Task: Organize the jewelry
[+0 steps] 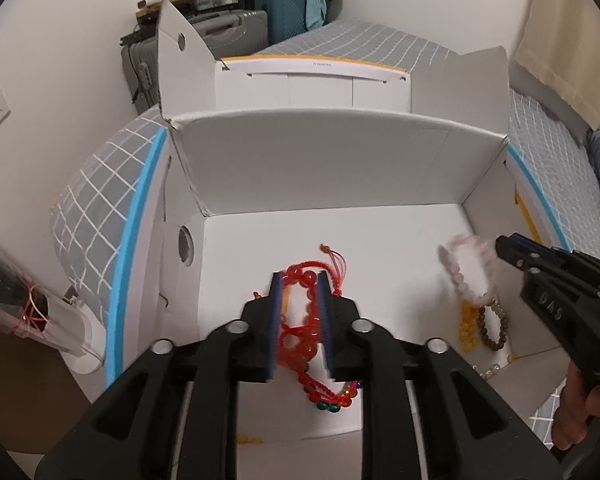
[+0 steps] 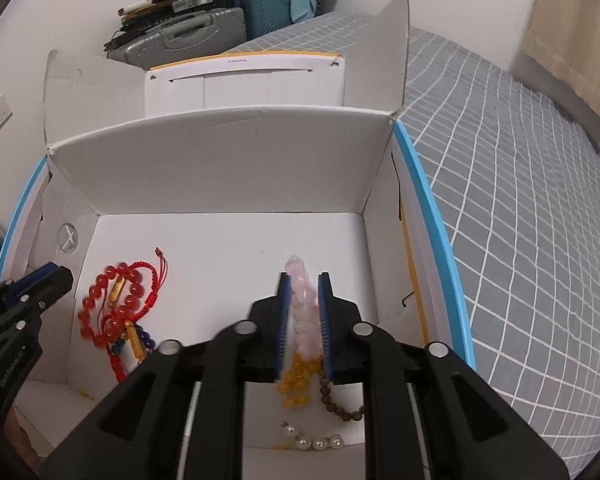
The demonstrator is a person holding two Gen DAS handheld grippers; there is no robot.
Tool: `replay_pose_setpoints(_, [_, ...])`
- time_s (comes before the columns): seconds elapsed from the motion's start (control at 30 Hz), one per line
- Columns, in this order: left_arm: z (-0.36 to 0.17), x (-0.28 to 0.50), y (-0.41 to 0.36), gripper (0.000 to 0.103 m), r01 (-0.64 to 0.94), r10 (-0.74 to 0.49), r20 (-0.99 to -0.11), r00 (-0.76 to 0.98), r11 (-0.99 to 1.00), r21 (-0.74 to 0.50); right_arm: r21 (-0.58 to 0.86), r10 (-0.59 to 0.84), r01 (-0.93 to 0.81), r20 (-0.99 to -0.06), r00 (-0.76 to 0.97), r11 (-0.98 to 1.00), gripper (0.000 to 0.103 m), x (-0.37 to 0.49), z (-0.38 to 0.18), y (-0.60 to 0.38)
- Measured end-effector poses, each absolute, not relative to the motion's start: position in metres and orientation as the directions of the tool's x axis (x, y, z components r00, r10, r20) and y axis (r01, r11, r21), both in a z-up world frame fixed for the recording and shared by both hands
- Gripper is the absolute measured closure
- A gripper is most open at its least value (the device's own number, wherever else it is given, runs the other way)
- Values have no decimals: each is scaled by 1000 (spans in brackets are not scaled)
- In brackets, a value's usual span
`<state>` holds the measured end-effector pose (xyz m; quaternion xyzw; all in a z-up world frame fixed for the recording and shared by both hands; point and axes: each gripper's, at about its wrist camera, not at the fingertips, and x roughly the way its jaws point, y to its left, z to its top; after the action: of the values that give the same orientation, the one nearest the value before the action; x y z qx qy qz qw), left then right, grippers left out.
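You have each bracelet pinched so neither tangles with the loose beads below: your left gripper (image 1: 299,320) clamped on the red beaded bracelet (image 1: 306,280) and your right gripper (image 2: 304,320) on the pink beaded bracelet (image 2: 303,300), both inside the white cardboard box (image 1: 300,160).

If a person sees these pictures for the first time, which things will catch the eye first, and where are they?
First the red bead bracelet, a bright tangle on the left of the white box, held between the fingers of the left gripper. Next the pink bead bracelet on the right side of the box, gripped by the right gripper, with yellow beads just below it.
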<state>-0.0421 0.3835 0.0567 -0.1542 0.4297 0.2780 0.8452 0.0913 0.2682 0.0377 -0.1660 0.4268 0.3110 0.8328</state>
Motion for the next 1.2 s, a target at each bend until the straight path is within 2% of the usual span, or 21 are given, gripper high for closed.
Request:
replay_pose_setpoints(0.03, [62,-46,380,58,-607,352,-798,489,794,-22,-16,381,-665,-809,447,747,70,88,40,267])
replay_pose_setpoints(0.13, [74,-56,372,41,-614,384,-769,510,789,-14,-23,397,-668,-789,468,743,53,81,48,262])
replay_pose_setpoints(0.17, [79,-61,369,38,-616,390,-758,523,788,-20,-22,407,-670,-779,477,742,48,78,52,258])
replay_pose_setpoints(0.23, [84,-69,364,26,-618,404,-742,536,786,-19,-30,422,-663,-749,511,748,28,71,61,245])
replay_pose_setpoints(0.3, [90,-78,356,16,-619,423,-719,551,785,-12,-39,429,-650,-721,544,759,20,64,67,234])
replay_pose_setpoints(0.4, [98,-92,344,10,-622,451,-687,570,783,-2,-12,449,-638,-700,555,770,10,57,71,214])
replay_pose_setpoints(0.47, [102,-101,337,6,-617,454,-668,590,787,-10,-16,447,-627,-685,574,779,8,50,74,203])
replay_pose_setpoints(0.87, [96,-145,293,6,-603,450,-650,613,797,-18,-3,461,-593,-626,629,806,7,-1,79,144])
replay_pose_setpoints(1.2, [93,-166,268,6,-607,466,-634,617,795,-7,-13,461,-604,-632,622,797,7,-20,77,133])
